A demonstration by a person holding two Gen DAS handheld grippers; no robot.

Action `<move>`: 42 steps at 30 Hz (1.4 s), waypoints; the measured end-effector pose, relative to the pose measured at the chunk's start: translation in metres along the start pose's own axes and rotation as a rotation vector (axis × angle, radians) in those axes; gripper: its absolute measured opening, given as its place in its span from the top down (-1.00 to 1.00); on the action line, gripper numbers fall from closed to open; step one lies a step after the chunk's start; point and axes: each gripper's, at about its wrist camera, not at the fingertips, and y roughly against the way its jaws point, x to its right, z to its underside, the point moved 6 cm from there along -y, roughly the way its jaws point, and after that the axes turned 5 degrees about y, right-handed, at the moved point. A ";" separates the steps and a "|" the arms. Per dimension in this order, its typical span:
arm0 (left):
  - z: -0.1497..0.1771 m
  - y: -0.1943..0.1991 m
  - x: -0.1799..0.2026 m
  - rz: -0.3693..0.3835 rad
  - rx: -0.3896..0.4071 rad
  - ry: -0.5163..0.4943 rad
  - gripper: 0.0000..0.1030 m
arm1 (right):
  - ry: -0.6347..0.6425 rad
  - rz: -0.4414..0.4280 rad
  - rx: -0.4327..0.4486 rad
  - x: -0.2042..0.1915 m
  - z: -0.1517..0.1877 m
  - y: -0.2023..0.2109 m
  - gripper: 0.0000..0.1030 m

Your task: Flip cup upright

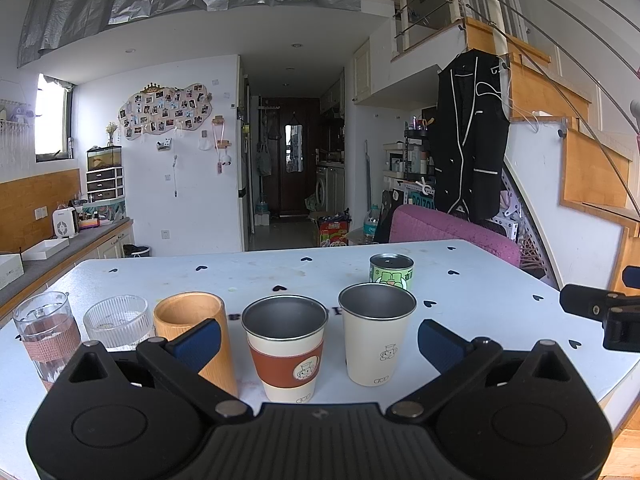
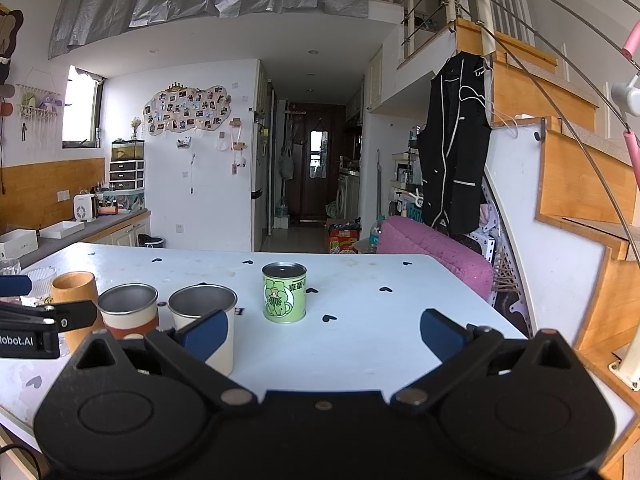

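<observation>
Several cups stand upright in a row on the white table (image 1: 460, 312): a clear glass with a pink band (image 1: 46, 332), a ribbed glass (image 1: 118, 320), a wooden cup (image 1: 192, 320), a cream cup with a brown sleeve (image 1: 286, 348) and a plain cream cup (image 1: 376, 336). My left gripper (image 1: 320, 340) is open and empty, just in front of the sleeved cup. My right gripper (image 2: 324, 334) is open and empty, to the right of the plain cream cup (image 2: 202, 312). The sleeved cup (image 2: 128, 312) and wooden cup (image 2: 74, 292) also show in the right wrist view.
A green can (image 2: 285, 293) stands behind the cups, also in the left wrist view (image 1: 391, 272). A pink chair (image 2: 436, 256) is at the table's far right edge. A kitchen counter (image 1: 48, 256) runs along the left. Stairs rise at the right.
</observation>
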 end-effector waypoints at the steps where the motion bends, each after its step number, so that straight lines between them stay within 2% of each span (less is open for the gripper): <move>1: 0.000 0.000 0.000 0.000 0.001 0.000 -1.00 | 0.000 0.000 0.000 0.000 0.000 0.000 -1.00; 29: 0.000 0.000 -0.001 0.000 -0.002 -0.001 -1.00 | 0.009 -0.008 -0.004 -0.001 0.000 -0.004 -1.00; 37: 0.009 -0.004 -0.015 -0.010 -0.014 0.012 -1.00 | -0.005 -0.025 -0.027 -0.008 -0.007 -0.052 -1.00; 42: 0.017 -0.004 -0.023 -0.021 -0.025 0.024 -1.00 | -0.059 -0.045 -0.078 -0.005 -0.014 -0.105 -1.00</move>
